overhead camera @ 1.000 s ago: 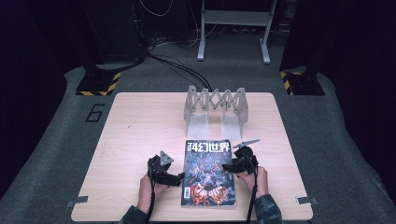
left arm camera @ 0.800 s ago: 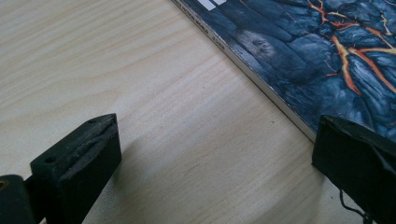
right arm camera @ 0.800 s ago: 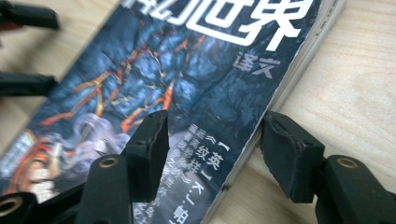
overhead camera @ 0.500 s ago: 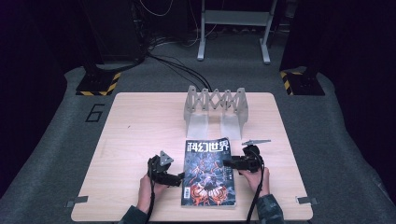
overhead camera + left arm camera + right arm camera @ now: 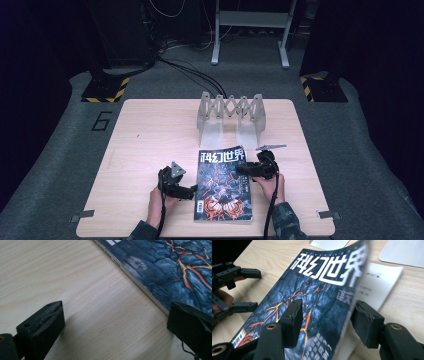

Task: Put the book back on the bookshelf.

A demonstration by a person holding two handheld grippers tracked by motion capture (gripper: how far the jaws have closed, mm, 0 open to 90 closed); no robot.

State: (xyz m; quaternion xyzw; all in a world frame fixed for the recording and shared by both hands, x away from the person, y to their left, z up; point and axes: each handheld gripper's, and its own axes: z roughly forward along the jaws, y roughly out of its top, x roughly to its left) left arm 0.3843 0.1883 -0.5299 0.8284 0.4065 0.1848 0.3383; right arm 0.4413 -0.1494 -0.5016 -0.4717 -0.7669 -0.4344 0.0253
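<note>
A magazine (image 5: 222, 186) with a dark blue, orange-veined cover and white characters lies flat near the table's front edge. My left gripper (image 5: 192, 191) rests at its left side, open. One jaw stands on bare wood and the other over the magazine's spine edge (image 5: 150, 293); the left gripper (image 5: 115, 310) holds nothing. My right gripper (image 5: 241, 170) reaches in from the magazine's right side, open. In the right gripper view its jaws straddle the raised right edge of the cover (image 5: 319, 295), with a white page (image 5: 377, 282) showing underneath, and the right gripper (image 5: 328, 311) is not closed on the cover.
A grey folding rack (image 5: 231, 106) with two flat grey feet (image 5: 215, 135) stands just beyond the magazine at the table's middle back. The wooden table (image 5: 145, 145) has bare room to the left. A person's hands (image 5: 156, 202) hold both grippers at the front edge.
The right gripper has turned slightly and edged in over the magazine's right edge. The left gripper and the magazine have stayed in place.
</note>
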